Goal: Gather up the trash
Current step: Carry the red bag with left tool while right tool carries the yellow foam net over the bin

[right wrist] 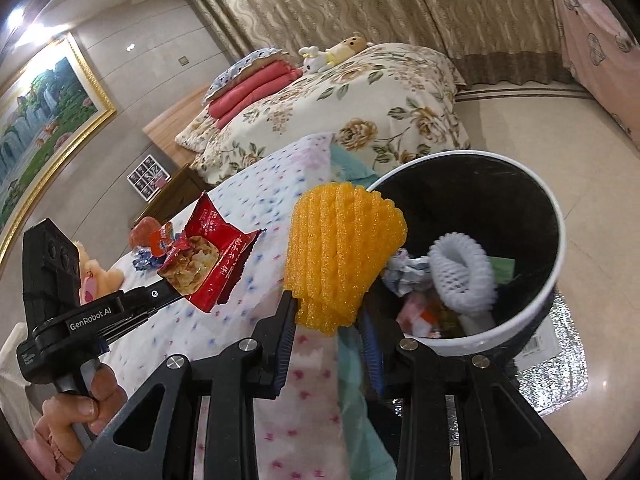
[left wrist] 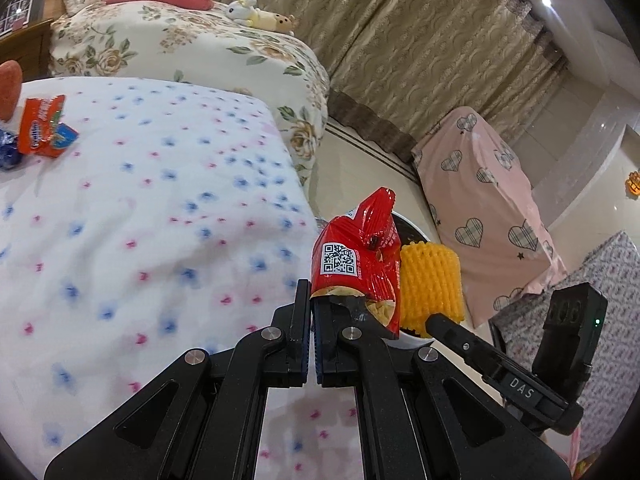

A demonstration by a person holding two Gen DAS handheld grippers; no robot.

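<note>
My left gripper [left wrist: 312,312] is shut on a red snack wrapper [left wrist: 356,256] with a QR code, held past the bed's edge. The same red snack wrapper [right wrist: 208,264] shows at the left of the right wrist view, pinched by the left gripper [right wrist: 170,290]. My right gripper [right wrist: 328,316] is shut on a yellow foam fruit net [right wrist: 340,256], also seen as the yellow foam net [left wrist: 430,284] beside the wrapper. Both hang close to a white-rimmed black trash bin [right wrist: 560,240] holding a white foam net [right wrist: 464,276] and crumpled paper.
An orange wrapper [left wrist: 44,126] and a blue foil wrapper [left wrist: 8,148] lie on the dotted bedspread [left wrist: 140,220]. A floral bed [right wrist: 360,120] with a plush toy [left wrist: 256,14] lies behind. A pink heart-patterned cover [left wrist: 480,208] stands by the curtains. A hand [right wrist: 80,412] holds the left gripper's handle.
</note>
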